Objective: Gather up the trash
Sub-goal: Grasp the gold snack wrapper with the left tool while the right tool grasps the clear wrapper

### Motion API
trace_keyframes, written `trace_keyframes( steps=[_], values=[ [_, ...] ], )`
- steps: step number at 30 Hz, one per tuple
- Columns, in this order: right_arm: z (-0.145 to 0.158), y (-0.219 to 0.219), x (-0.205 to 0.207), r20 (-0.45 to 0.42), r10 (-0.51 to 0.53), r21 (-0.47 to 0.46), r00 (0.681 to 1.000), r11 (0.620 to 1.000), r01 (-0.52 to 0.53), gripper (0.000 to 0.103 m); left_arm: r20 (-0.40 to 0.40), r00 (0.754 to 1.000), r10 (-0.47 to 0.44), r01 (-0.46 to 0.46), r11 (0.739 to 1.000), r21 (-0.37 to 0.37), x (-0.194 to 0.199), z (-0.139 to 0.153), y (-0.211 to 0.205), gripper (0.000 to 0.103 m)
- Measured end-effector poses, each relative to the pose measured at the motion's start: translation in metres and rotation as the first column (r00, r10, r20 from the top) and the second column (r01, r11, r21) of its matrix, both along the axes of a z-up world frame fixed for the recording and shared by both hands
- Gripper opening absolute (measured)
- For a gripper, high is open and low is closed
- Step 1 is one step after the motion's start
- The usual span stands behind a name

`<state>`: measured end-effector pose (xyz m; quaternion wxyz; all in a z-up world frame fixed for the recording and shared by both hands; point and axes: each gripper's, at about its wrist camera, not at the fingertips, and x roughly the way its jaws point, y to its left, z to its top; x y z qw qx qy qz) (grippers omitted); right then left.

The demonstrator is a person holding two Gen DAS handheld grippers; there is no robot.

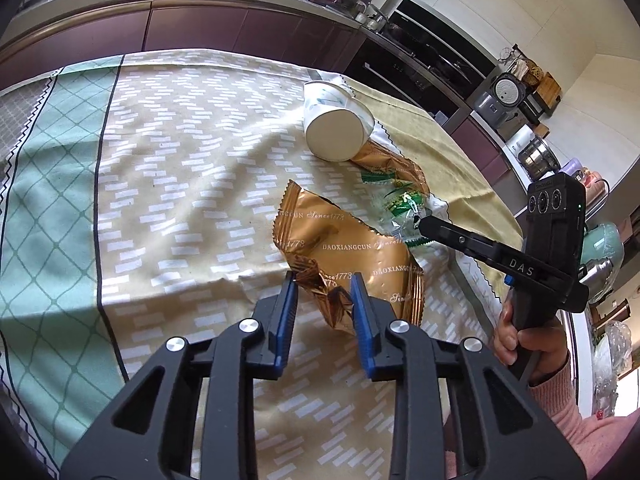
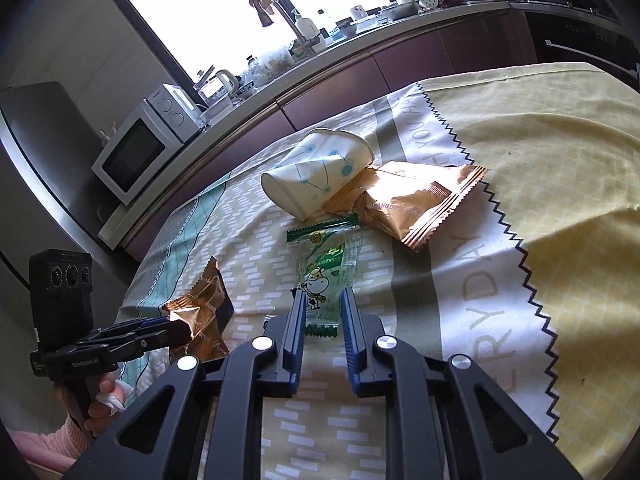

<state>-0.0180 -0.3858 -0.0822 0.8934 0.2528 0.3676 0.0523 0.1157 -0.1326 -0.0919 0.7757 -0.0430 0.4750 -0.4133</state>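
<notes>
My left gripper (image 1: 323,292) is shut on the crumpled near end of a large gold snack wrapper (image 1: 348,240) lying on the tablecloth; in the right wrist view the same gripper (image 2: 180,326) pinches that wrapper (image 2: 204,300). Between the blue pads of my right gripper (image 2: 323,308) sits the narrowed end of a clear-and-green candy wrapper (image 2: 324,256) with a cow on it, squeezed. From the left wrist view its tip (image 1: 424,224) rests on that wrapper (image 1: 404,204). A white paper cup (image 2: 316,176) lies on its side beyond, against a second gold wrapper (image 2: 416,204).
The table carries a patterned cloth (image 1: 180,184) with a yellow cloth (image 2: 540,152) over its right part. A kitchen counter with purple cabinets (image 1: 200,28) runs behind it, and a microwave (image 2: 140,152) stands at the left. A hand (image 1: 516,336) in a pink sleeve holds the right gripper.
</notes>
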Motion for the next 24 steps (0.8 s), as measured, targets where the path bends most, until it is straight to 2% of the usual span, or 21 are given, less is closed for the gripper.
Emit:
trace_keyframes(
  steps=[4, 5, 6, 15, 18, 20, 24],
  values=[
    [0.006, 0.003, -0.003, 0.024, 0.004, -0.004, 1.000, 1.000, -0.004, 0.014, 0.032, 0.999, 0.005, -0.005, 1.000, -0.014, -0.004, 0.008, 0.010, 0.027],
    [0.008, 0.005, -0.003, 0.030, 0.007, -0.005, 1.000, 1.000, -0.006, 0.002, 0.038, 0.999, 0.007, -0.007, 1.000, -0.018, -0.006, 0.010, 0.013, 0.027],
    [0.009, 0.006, -0.004, 0.035, 0.013, -0.003, 0.999, 1.000, -0.013, 0.001, 0.044, 0.999, 0.012, -0.011, 1.000, -0.021, -0.007, 0.012, 0.017, 0.027],
    [0.019, 0.020, -0.002, 0.062, 0.044, -0.027, 0.997, 0.999, -0.043, 0.001, 0.073, 0.995, 0.067, -0.064, 0.997, -0.040, -0.010, 0.023, 0.054, 0.027],
    [0.015, 0.017, 0.000, 0.043, 0.018, 0.011, 0.999, 1.000, -0.018, 0.010, 0.075, 0.994, 0.081, -0.077, 0.996, -0.048, -0.009, 0.025, 0.065, 0.027],
    [0.010, 0.014, 0.002, 0.032, -0.007, 0.047, 0.999, 0.999, 0.006, 0.035, 0.075, 0.993, 0.089, -0.086, 0.995, -0.051, -0.009, 0.026, 0.070, 0.027],
    [0.007, 0.019, 0.009, 0.031, -0.009, 0.062, 0.999, 0.998, 0.007, 0.035, 0.070, 0.992, 0.100, -0.097, 0.994, -0.057, -0.008, 0.025, 0.076, 0.027]
  ],
)
